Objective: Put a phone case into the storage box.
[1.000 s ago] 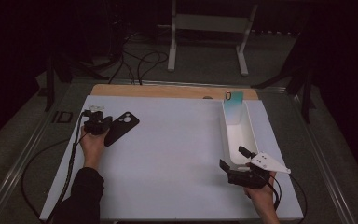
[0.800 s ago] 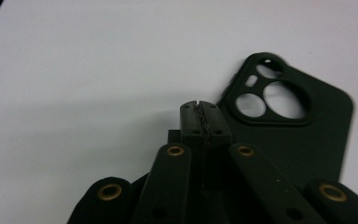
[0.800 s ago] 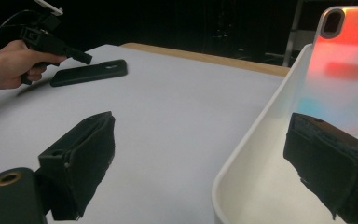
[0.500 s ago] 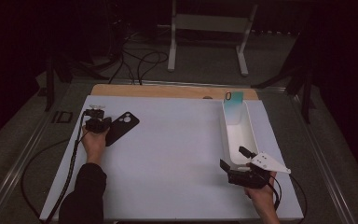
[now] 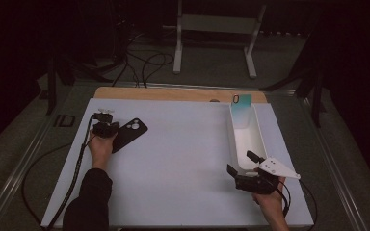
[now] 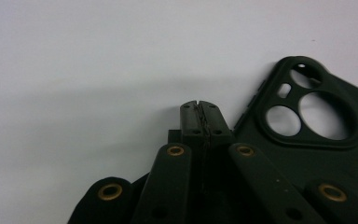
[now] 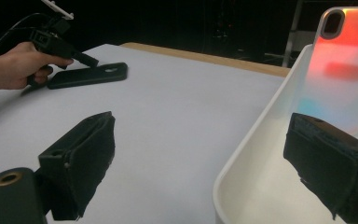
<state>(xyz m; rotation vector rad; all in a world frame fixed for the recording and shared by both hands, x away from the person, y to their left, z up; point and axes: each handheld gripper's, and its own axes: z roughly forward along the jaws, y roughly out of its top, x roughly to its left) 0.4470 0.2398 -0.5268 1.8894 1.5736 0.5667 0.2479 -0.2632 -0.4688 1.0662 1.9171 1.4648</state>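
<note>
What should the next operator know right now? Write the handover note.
Left claw: shut, empty, at the edge of the black phone case, which lies flat on the white mat.
Right claw: open, empty, straddling the near rim of the white tray.
Iridescent phone case leans upright at the tray's far end.
Done: nothing gripped yet. Left: probably grasp the black case.
</note>
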